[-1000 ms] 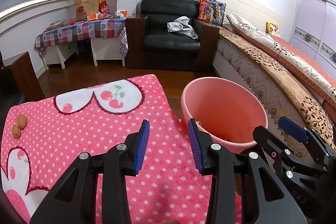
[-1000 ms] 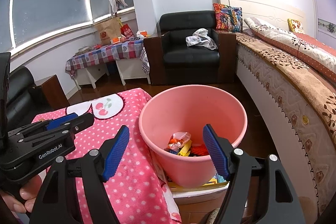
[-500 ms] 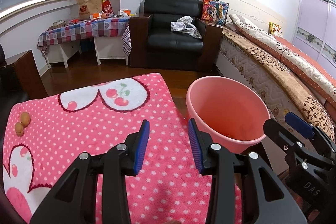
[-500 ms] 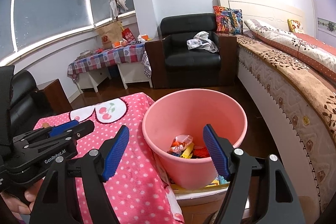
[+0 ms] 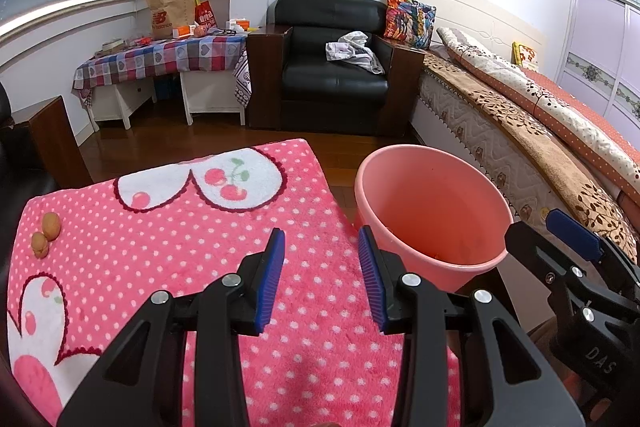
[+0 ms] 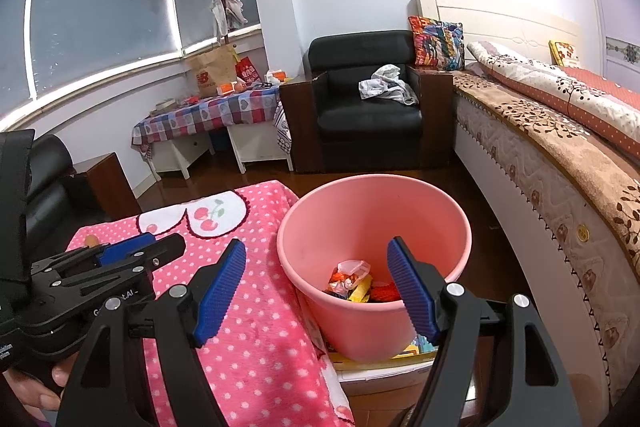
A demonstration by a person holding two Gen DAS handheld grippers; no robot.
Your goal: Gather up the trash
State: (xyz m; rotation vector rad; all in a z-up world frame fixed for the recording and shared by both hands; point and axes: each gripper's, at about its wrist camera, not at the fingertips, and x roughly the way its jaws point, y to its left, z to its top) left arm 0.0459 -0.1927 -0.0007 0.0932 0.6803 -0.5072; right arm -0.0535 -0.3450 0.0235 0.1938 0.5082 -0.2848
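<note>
Both jaws stand apart with nothing between them: the left hand-held gripper [image 5: 321, 273] hangs released over the pink polka-dot cloth [image 5: 168, 259] on the counter, and the right hand-held gripper [image 6: 316, 287] is likewise released, framing the pink bucket [image 6: 374, 323]. Over the last second the view has crept slightly closer to the bucket's rim, nothing more, so neither gripper is yet picking anything up. The collected wrappers [image 6: 352, 281] lie in the bucket's bottom, just ahead of and below the right gripper. Two small orange pieces [image 5: 46, 233] rest near the cloth's left edge, well apart from the left gripper, probably the next pickup.
</note>
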